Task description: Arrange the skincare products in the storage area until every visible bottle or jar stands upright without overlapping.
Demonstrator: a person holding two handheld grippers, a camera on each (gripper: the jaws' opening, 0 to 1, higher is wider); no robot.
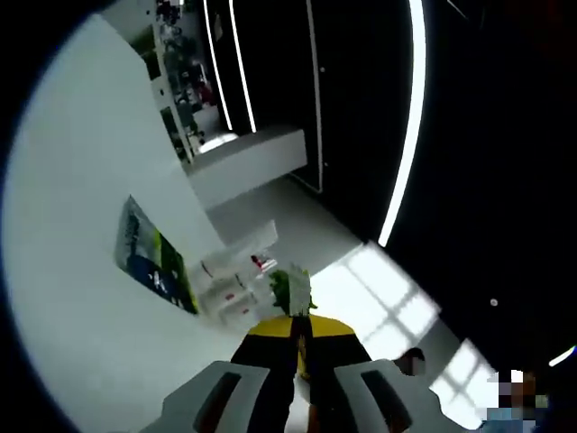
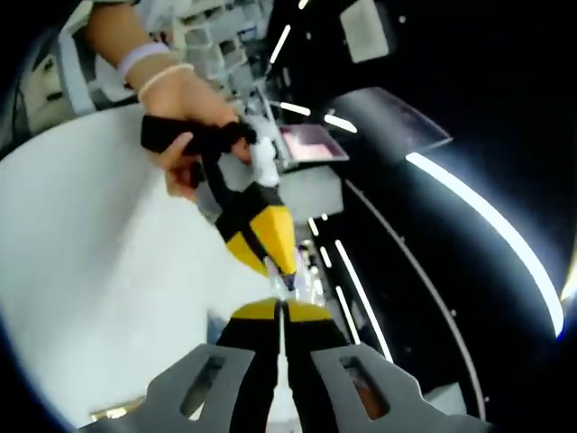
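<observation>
Right claw [image 2: 279,316] shut, grasp unclear

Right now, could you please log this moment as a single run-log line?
left hand-held gripper: shut, nothing held | right hand-held gripper: shut, nothing held | person's hand: grips left handle | white boxes: on counter, untouched

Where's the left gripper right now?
In the right gripper view the left gripper is held in a hand at upper left, yellow nose pointing down toward the right gripper, over the white surface.
</observation>
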